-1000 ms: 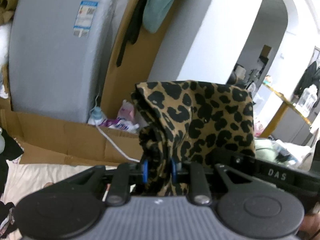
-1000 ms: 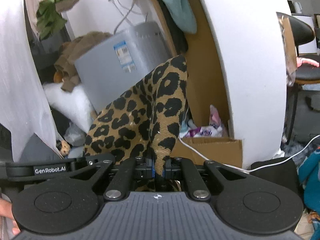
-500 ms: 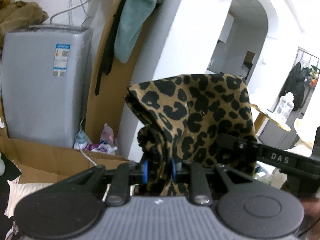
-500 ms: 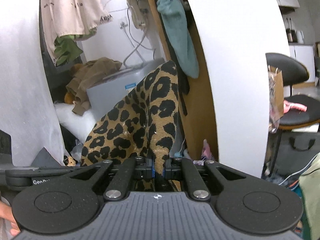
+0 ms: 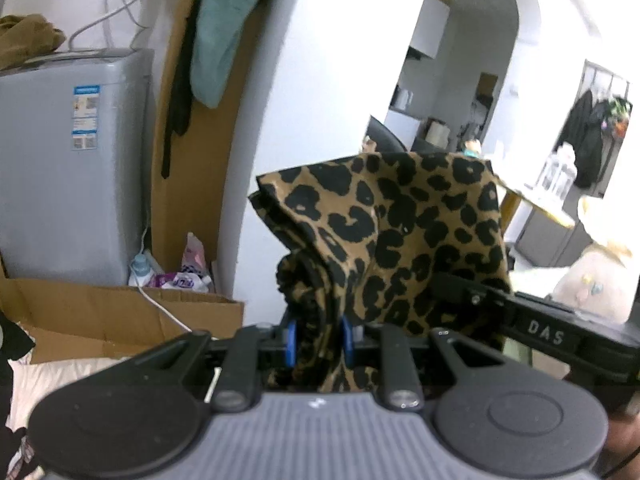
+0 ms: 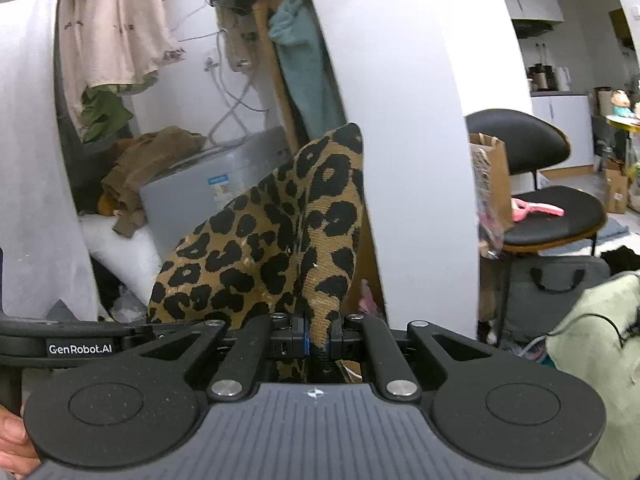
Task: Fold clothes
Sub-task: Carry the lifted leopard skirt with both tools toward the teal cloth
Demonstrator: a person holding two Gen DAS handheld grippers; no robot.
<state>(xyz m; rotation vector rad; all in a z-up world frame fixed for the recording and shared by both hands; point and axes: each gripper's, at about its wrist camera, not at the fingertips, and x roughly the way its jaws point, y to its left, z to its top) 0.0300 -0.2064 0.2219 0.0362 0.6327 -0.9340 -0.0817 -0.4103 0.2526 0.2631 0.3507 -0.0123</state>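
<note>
A leopard-print garment hangs in the air between both grippers. My left gripper is shut on a bunched edge of it, and the cloth rises above the fingers. In the right wrist view the same leopard-print garment stands up in a peak, with my right gripper shut on a thin fold of it. The right gripper's black body shows at the right of the left wrist view, close beside the cloth. The garment's lower part is hidden behind the gripper bodies.
A grey washing machine stands at the left behind a cardboard box. A white curved wall rises straight ahead. A black chair stands at the right. Clothes hang above, and a pale green garment lies at the lower right.
Both grippers have risen and tilted upward with the garment still clamped; the washing machine and box sit lower in view and more of the room beyond the arch shows.
</note>
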